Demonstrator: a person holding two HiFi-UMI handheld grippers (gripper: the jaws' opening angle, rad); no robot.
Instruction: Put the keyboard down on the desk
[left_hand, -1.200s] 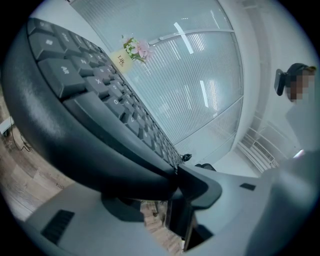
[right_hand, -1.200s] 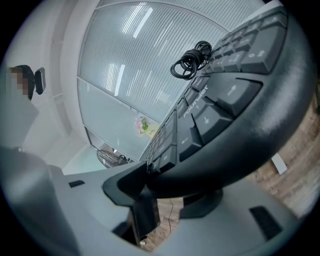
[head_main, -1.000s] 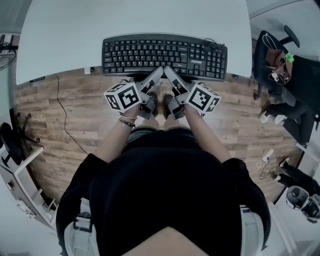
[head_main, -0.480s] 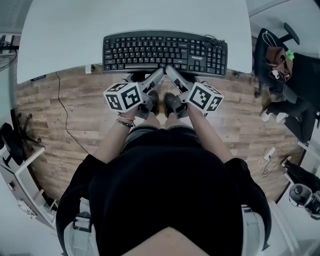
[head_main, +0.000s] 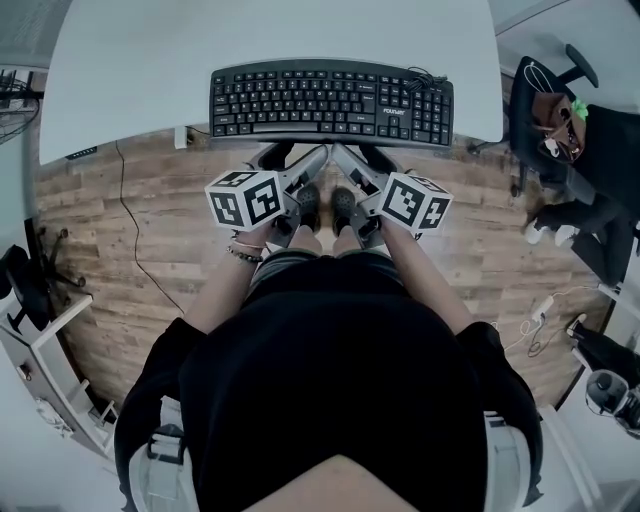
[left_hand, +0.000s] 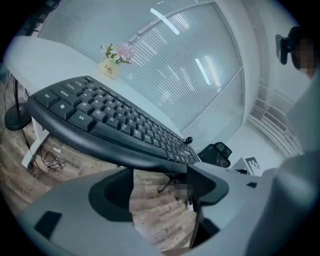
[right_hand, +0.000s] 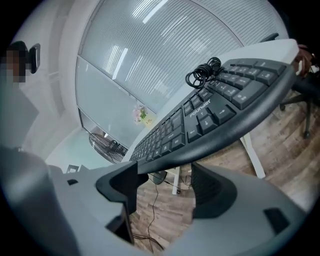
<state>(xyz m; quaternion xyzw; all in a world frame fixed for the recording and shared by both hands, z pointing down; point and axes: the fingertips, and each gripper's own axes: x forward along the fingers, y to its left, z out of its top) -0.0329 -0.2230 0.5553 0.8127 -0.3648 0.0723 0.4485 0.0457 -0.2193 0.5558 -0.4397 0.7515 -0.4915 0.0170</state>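
Both sets of jaws have just been opening and now stand wide apart with nothing between the pads. Through the gap in each gripper view I only see the wood floor (left_hand: 155, 215). The keyboard (head_main: 331, 103) lies flat on the white desk (head_main: 270, 35), right along the near edge, its front lip poking a bit past it. The left gripper (head_main: 312, 162) and right gripper (head_main: 348, 160) sit side by side just below that lip, tips close to it but not touching as far as I can tell. The keyboard's cable (head_main: 428, 85) is coiled on its right end. So, 2 empty grippers, 1 keyboard on the desk.
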